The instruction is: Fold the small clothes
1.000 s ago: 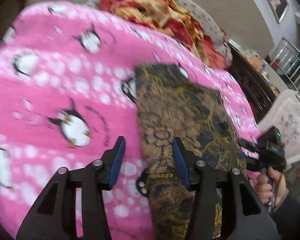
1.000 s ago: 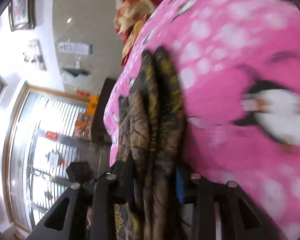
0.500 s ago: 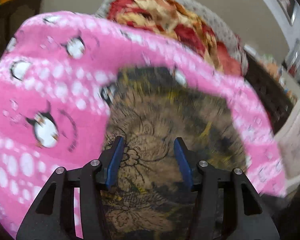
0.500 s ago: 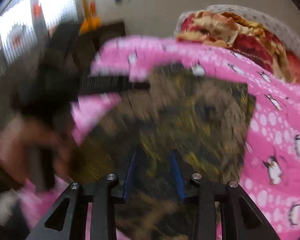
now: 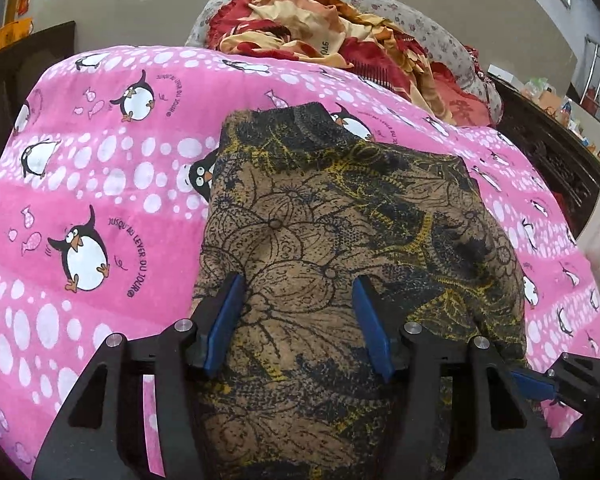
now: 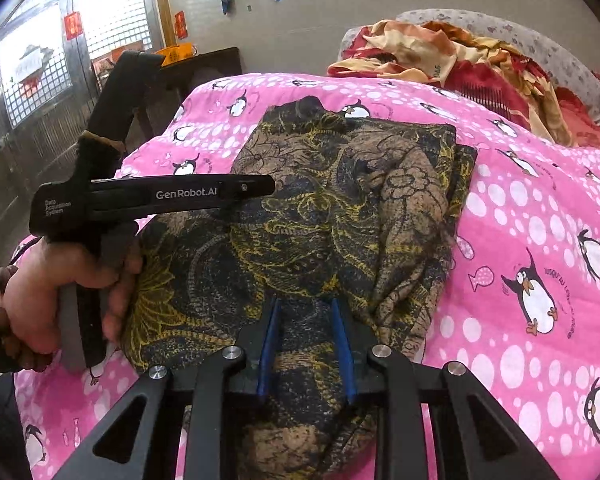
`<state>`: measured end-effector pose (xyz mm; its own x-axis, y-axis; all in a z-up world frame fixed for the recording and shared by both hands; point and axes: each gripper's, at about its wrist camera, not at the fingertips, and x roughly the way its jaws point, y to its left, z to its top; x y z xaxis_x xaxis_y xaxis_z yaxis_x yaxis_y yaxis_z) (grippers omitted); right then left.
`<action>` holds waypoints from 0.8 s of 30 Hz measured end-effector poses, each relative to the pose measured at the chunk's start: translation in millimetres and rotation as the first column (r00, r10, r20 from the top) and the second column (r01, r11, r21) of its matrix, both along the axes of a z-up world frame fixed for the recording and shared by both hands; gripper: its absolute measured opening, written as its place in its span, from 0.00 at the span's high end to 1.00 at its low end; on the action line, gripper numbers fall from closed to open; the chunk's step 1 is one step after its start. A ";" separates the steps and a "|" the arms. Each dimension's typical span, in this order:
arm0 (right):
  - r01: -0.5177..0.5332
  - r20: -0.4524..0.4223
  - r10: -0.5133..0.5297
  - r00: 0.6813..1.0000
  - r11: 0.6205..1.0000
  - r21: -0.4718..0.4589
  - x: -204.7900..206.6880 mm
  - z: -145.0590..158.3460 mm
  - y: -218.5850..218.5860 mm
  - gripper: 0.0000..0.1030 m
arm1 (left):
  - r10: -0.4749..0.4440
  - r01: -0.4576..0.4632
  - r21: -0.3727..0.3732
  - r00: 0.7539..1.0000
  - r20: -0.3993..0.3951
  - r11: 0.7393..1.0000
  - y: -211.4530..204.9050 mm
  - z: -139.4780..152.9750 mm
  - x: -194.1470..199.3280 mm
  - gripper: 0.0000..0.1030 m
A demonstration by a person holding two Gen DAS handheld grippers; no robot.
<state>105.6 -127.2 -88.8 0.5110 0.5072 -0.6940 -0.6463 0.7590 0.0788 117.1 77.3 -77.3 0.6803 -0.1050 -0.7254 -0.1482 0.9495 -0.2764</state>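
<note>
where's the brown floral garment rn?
The brown floral garment lies folded on the pink penguin blanket, centre in both wrist views, under both tongs, with the red and yellow bedding heaped beyond its far edge.

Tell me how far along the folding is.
Done: the brown patterned garment lies doubled over on the pink penguin blanket. In hand: nothing; the left gripper and right gripper hover open above it. Left: probably another fold, since it looks bulky.
</note>
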 end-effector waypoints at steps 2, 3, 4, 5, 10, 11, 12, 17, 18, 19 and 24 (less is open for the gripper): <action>0.000 0.001 0.000 1.000 1.000 -0.002 0.9 -1.0 0.1 0.76 | 0.001 -0.001 -0.005 1.000 0.001 1.000 0.6 -0.1 -3.6 0.45; -0.001 0.002 0.001 1.000 1.000 -0.003 -2.5 -1.7 -2.2 0.76 | 0.003 -0.003 -0.005 1.000 0.001 1.000 -0.7 0.5 -3.8 0.45; 0.000 0.002 0.000 1.000 1.000 -0.003 -3.1 -1.9 -3.1 0.76 | 0.002 -0.002 -0.005 1.000 0.001 1.000 -0.4 0.4 -3.7 0.45; -0.001 0.002 0.001 1.000 1.000 -0.004 -3.0 -1.9 -3.2 0.76 | 0.002 -0.002 -0.007 1.000 0.001 1.000 0.0 0.3 -3.4 0.45; -0.001 0.001 0.001 1.000 1.000 -0.003 -2.6 -2.4 -3.6 0.76 | 0.003 -0.003 -0.007 1.000 0.001 1.000 -0.2 0.5 -4.3 0.45; -0.001 0.000 0.001 1.000 1.000 -0.002 -2.5 -2.4 -3.6 0.76 | 0.003 -0.003 -0.007 1.000 0.001 1.000 -0.1 0.5 -3.8 0.45; -0.001 0.000 0.001 1.000 1.000 -0.001 -2.3 -2.4 -3.8 0.76 | 0.003 -0.003 -0.006 1.000 0.001 1.000 -0.2 0.5 -3.7 0.45; 0.004 0.019 -0.004 1.000 1.000 -0.019 -5.0 -3.0 -0.4 0.76 | 0.003 -0.003 -0.006 1.000 0.001 1.000 -0.2 0.4 -3.8 0.45; 0.008 0.023 -0.007 1.000 1.000 -0.024 -6.1 -3.3 0.9 0.76 | 0.003 -0.003 -0.007 1.000 0.001 1.000 0.0 0.4 -3.8 0.45; 0.011 0.027 -0.011 1.000 1.000 -0.027 -6.7 -3.4 1.7 0.76 | 0.003 -0.003 -0.007 1.000 0.001 1.000 -0.2 0.4 -4.0 0.45; 0.051 -0.023 -0.051 0.998 0.999 -0.012 -4.8 3.9 2.2 0.76 | -0.019 0.018 -0.030 0.999 -0.038 0.999 4.9 5.4 -0.4 0.45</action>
<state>100.8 -124.9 -84.9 0.5199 0.4729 -0.7114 -0.6048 0.7919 0.0844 116.8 82.2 -72.0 0.6498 -0.1392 -0.7472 -0.1413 0.9438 -0.2988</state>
